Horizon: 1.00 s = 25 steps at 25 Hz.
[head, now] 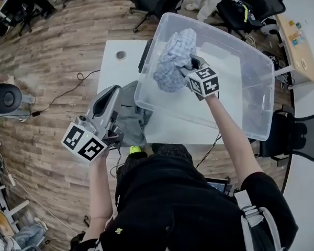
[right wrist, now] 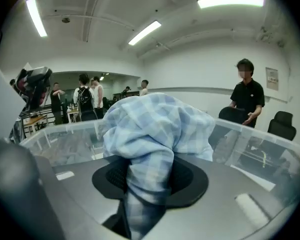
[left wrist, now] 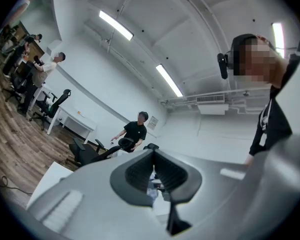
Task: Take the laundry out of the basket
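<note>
The white table has open wood floor on its left. A clear basket overhangs the table's near edge. A grey garment lies just outside the basket's near-left corner. The right gripper is clamped on a blue checked shirt, bunched at the basket's left wall. The left gripper is above the garment, its jaws nearly together and empty.

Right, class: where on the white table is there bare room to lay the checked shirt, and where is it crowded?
Bare table shows left of the clear bin, between the small round thing and the grey garment. The near-left corner is crowded by that garment and the left tool. The right tool holds the checked shirt.
</note>
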Available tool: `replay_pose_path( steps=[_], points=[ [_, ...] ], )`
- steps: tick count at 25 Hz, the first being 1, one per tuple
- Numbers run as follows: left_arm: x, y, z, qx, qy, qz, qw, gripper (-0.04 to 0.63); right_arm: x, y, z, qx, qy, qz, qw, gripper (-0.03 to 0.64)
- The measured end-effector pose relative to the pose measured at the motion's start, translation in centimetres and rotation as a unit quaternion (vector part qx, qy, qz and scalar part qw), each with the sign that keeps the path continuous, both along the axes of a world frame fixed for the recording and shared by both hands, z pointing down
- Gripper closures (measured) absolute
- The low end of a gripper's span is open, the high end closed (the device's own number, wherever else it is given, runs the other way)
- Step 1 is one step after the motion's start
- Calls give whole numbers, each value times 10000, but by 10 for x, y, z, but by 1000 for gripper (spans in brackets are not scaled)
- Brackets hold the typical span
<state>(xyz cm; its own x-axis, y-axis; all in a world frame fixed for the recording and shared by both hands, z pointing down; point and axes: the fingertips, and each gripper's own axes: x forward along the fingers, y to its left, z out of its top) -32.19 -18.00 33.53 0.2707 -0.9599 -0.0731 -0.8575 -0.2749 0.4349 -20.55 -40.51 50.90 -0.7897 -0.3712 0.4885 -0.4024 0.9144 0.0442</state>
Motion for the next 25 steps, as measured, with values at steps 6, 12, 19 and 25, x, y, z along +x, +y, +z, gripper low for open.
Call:
replay_pose_path(
  steps=[6,12,19,25],
  points=[
    [4,7,-8,44,-105,385,9992,588,24,6,-60,365,-486,649,9960,448],
    [6,12,-5,9,-352,604,9976,588,32,41,-102,769,-817,913,9895,448],
    [8,29,-6,132,-637,628,9959,588,39,90,-155,1210,-1332,1175,9766,447],
    [16,55,-6,177,-642,756,9949,588,52,133,-217,1807,-1716,1196,9610,446]
  ],
)
